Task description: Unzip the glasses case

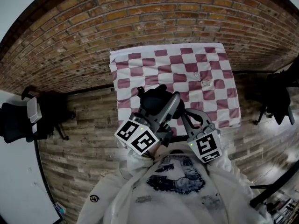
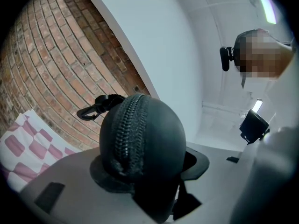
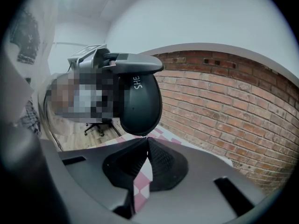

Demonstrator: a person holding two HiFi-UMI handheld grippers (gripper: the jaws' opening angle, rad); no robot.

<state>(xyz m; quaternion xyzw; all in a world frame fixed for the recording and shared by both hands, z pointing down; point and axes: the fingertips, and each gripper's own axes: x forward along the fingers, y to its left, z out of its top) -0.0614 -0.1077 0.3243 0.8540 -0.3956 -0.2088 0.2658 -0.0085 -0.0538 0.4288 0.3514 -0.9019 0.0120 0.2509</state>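
Note:
The black glasses case (image 1: 156, 99) is held up in front of me, above the near edge of the table. In the left gripper view the case (image 2: 154, 134) fills the space between the jaws, zip teeth (image 2: 128, 129) facing the camera and a black clip (image 2: 96, 107) at its far end. My left gripper (image 2: 147, 168) is shut on the case. In the right gripper view the case (image 3: 140, 101) hangs just over my right gripper (image 3: 146, 140). That gripper's tips are pressed together on a small dark tab at the case's lower edge, the zipper pull.
A table under a pink-and-white checked cloth (image 1: 187, 73) stands in front of me against a brick wall (image 1: 140, 17). Black office chairs stand at the left (image 1: 18, 120) and right (image 1: 280, 97) on the wooden floor.

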